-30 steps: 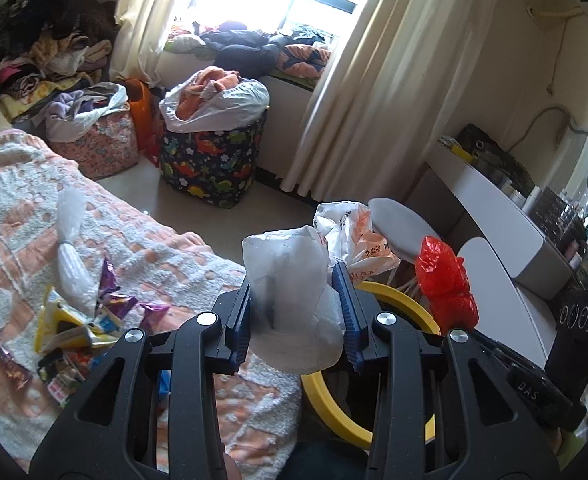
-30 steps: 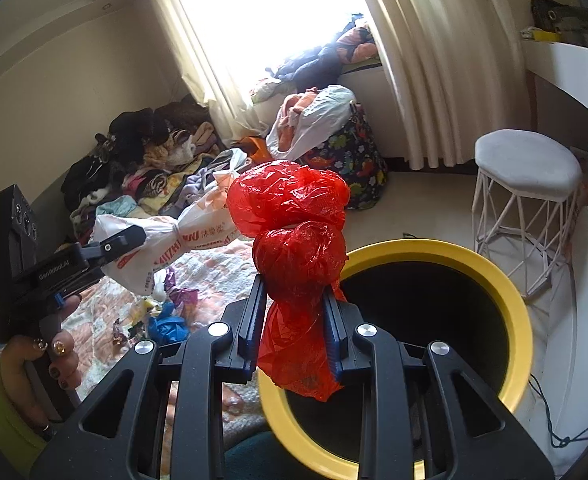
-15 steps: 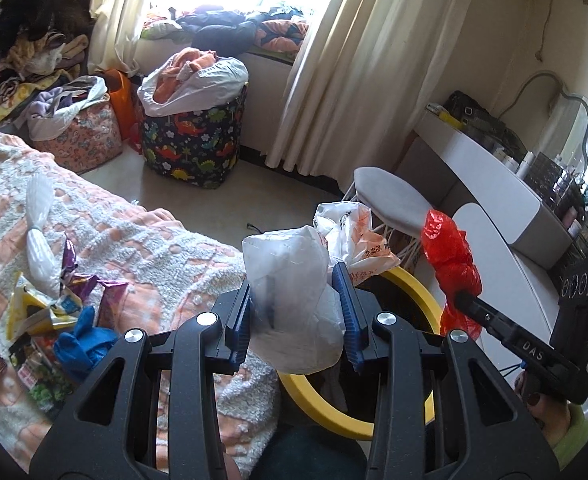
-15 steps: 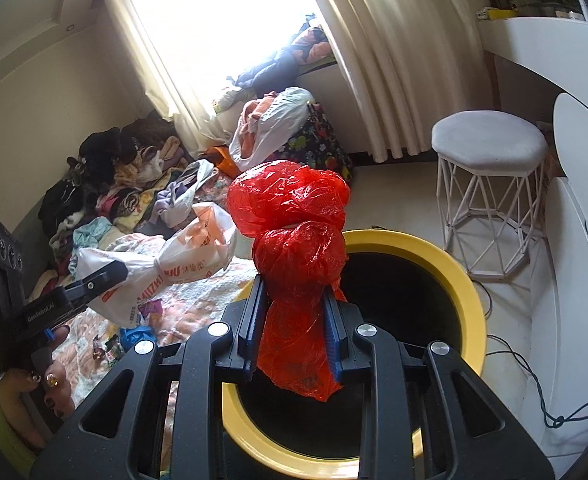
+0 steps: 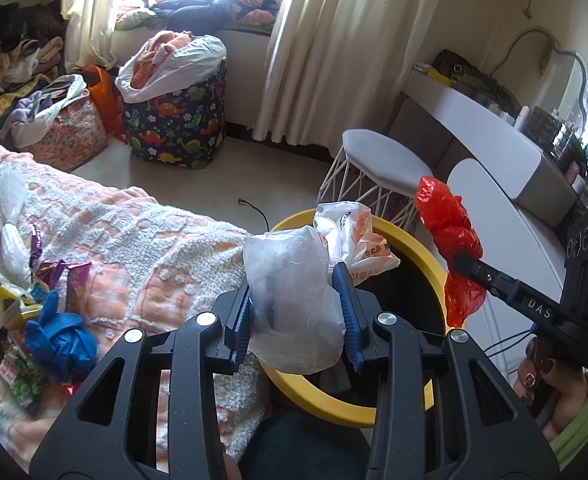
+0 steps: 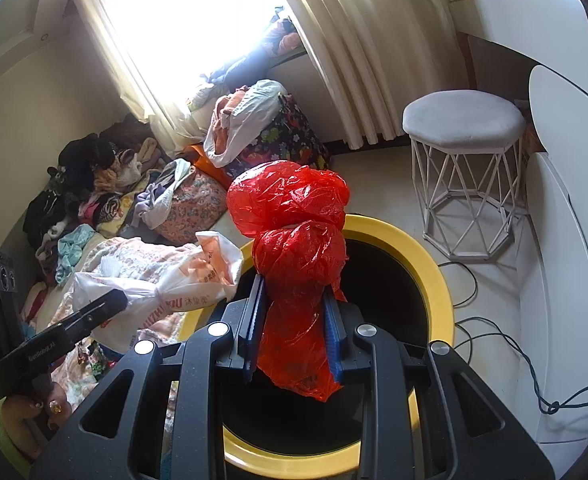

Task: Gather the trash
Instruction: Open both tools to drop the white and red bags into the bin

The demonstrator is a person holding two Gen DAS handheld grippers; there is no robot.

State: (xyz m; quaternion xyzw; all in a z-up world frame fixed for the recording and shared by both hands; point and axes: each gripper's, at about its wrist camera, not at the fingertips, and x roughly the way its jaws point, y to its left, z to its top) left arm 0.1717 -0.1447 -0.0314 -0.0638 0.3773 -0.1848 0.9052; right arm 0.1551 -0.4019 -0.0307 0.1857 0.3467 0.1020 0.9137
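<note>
Fingers (image 5: 344, 304) of the left gripper (image 5: 296, 312) pinch a knotted white plastic bag (image 5: 294, 296), the right gripper's (image 6: 294, 336) a crumpled red plastic bag (image 6: 294, 248), both poised over the round yellow-rimmed bin (image 6: 434, 280) for dropping.

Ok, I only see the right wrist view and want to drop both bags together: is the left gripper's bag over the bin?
Observer: In the left wrist view the white bag, clamped in the left gripper, overlaps the bed-side rim of the yellow bin. Its printed end looks to be over the opening.
Operator: Is there more trash on the bed?
Observer: Yes, a crumpled blue bag lies on the blanket among snack wrappers.
Operator: Anything besides those?
Observer: A knotted clear bag lies just beyond them.
</note>
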